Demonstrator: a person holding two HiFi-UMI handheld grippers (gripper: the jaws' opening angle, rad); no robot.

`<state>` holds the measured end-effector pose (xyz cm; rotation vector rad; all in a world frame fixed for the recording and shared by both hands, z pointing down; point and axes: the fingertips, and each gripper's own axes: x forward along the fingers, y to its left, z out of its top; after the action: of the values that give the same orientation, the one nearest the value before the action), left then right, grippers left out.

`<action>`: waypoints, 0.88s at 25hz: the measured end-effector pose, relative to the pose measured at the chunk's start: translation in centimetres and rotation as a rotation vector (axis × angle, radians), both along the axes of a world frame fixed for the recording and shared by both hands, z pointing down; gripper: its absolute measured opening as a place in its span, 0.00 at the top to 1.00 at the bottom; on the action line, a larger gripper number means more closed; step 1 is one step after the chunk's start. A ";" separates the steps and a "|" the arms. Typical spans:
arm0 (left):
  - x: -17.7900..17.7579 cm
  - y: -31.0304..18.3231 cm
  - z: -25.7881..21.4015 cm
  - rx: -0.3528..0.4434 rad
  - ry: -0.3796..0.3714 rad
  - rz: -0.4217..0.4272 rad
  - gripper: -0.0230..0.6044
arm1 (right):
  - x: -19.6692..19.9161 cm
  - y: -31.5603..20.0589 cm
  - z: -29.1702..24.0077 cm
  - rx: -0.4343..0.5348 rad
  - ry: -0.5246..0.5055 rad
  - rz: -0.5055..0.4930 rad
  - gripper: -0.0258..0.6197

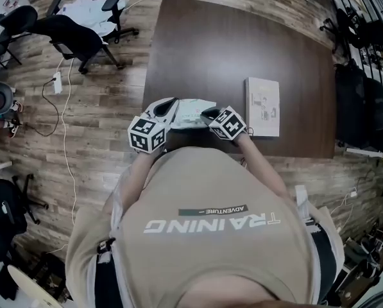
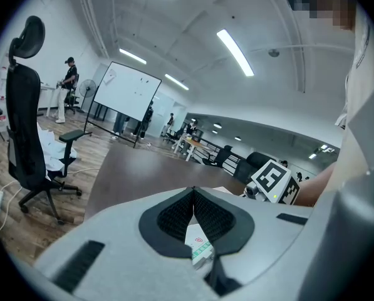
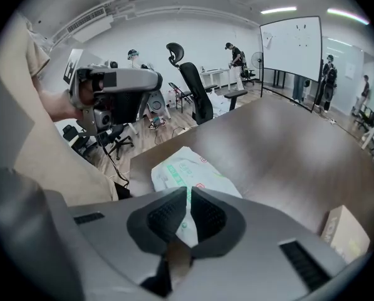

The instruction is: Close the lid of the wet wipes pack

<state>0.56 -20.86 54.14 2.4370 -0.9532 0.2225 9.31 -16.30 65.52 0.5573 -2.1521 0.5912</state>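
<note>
The wet wipes pack [image 1: 194,113], white with green print, lies on the dark brown table [image 1: 242,50] near its front edge. My left gripper [image 1: 170,105] is at the pack's left end, tilted upward. Its pads [image 2: 174,215] meet at the tips, and a corner of the pack [image 2: 199,246] shows through the gap behind them. My right gripper [image 1: 210,113] is at the pack's right end. A thin green-white edge of the pack sits between its pads [image 3: 205,215], and the rest of the pack [image 3: 185,171] stretches out ahead. The lid itself is hidden.
A flat pale box [image 1: 263,106] lies on the table to the right of the pack, also seen as a box [image 3: 344,232] in the right gripper view. Office chairs [image 1: 69,34] and floor cables stand left of the table. Black bags [image 1: 361,101] stand to its right.
</note>
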 end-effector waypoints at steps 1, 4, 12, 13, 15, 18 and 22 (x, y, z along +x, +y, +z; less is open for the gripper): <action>0.0 -0.1 0.0 0.001 0.002 -0.002 0.95 | 0.0 -0.2 -0.4 0.005 -0.002 0.001 0.92; 0.0 -0.1 0.1 -0.001 0.011 -0.014 0.95 | 0.2 -0.3 -1.4 0.013 -0.007 0.013 0.92; -1.2 -0.7 1.0 0.000 0.001 -0.068 0.95 | -2.1 -1.8 -2.4 0.020 -0.106 0.072 0.93; -1.3 -0.5 1.1 -0.005 -0.001 -0.066 0.95 | -2.4 -1.6 -2.1 0.012 -0.102 0.066 0.93; -1.4 -0.2 1.3 -0.015 -0.008 -0.057 0.95 | -2.9 -1.0 -1.2 -0.001 -0.089 0.046 0.93; -1.8 -0.5 1.6 -0.019 -0.015 -0.054 0.95 | -3.5 -1.2 -0.1 0.009 -0.059 0.028 0.93; -2.4 -0.2 2.4 -0.045 -0.007 -0.064 0.95 | -3.4 -1.2 1.6 0.006 -0.010 0.045 0.93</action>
<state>-1.85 -21.10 56.53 2.3623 -1.0166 0.2278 5.86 -17.52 67.16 0.6084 -2.1562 0.6136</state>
